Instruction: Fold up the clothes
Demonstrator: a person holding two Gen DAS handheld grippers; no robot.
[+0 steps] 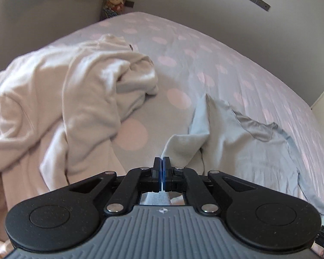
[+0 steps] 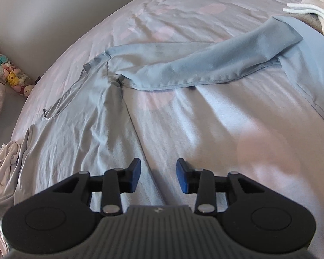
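on the dotted bedsheet (image 1: 205, 49), left fingers (image 1: 162, 164) pinch the blue shirt (image 1: 237, 142); right fingers (image 2: 138, 172) apart.

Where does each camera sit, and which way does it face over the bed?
Left wrist: on the left tool, angled down over the bed; its fingers are shut on a corner of the light blue shirt, beside a cream garment.
Right wrist: on the right tool, angled down; its fingers are open above the bedsheet by the shirt.
Shared: shirt, bed.
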